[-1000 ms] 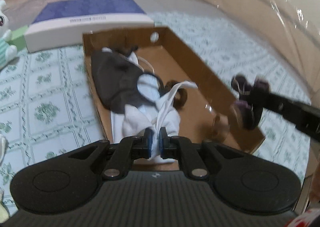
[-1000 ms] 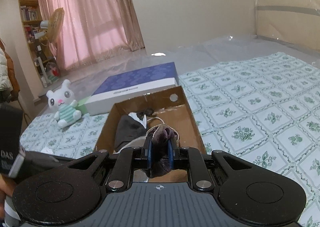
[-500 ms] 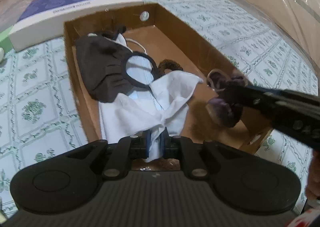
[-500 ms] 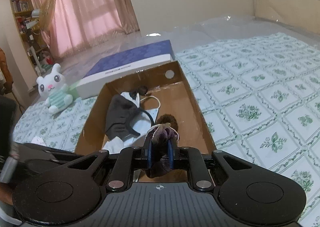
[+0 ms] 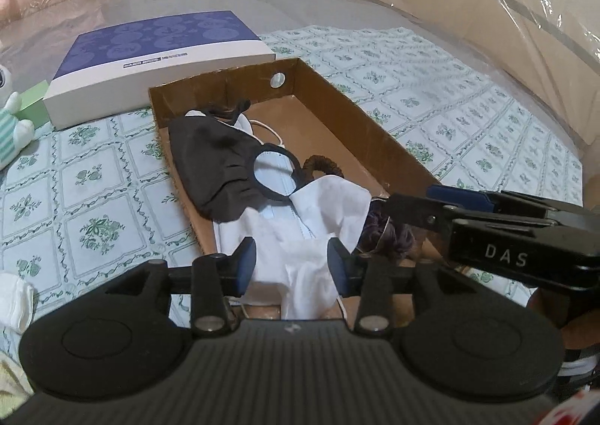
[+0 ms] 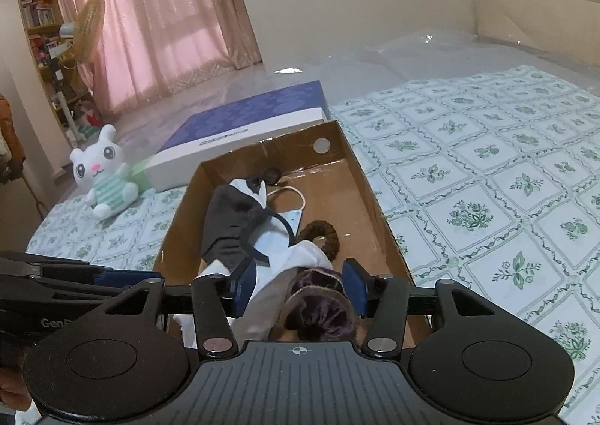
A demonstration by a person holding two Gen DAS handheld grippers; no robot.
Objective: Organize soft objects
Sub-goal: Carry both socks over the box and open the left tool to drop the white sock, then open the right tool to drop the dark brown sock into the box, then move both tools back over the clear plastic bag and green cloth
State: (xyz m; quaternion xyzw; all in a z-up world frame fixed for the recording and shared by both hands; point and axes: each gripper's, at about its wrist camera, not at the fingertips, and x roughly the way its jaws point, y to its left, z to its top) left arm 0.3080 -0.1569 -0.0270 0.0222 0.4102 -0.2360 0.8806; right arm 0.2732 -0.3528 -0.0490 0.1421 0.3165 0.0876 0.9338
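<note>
A brown cardboard box (image 5: 360, 125) (image 6: 378, 207) lies on the bed. Inside it are a dark cloth (image 5: 213, 166) (image 6: 228, 222), a light blue face mask (image 5: 273, 177), a brown scrunchie (image 5: 322, 166) (image 6: 322, 237), a white cloth (image 5: 318, 222) (image 6: 296, 260) and a purple scrunchie (image 5: 390, 233) (image 6: 318, 308). My left gripper (image 5: 292, 263) is open over the white cloth at the box's near end. My right gripper (image 6: 298, 290) is open with the purple scrunchie lying loose between its fingers; it also shows in the left wrist view (image 5: 468, 207).
A blue and white flat box (image 5: 157, 57) (image 6: 243, 128) lies behind the cardboard box. A white bunny plush (image 6: 103, 170) sits to the left on the green-patterned sheet (image 6: 487, 192). A white rolled cloth (image 5: 15, 297) lies at the near left. A plastic-wrapped headboard (image 5: 487, 20) is at right.
Both grippers opened: the left let go of the white cloth, the right let go of the purple scrunchie, and both items now rest in the box.
</note>
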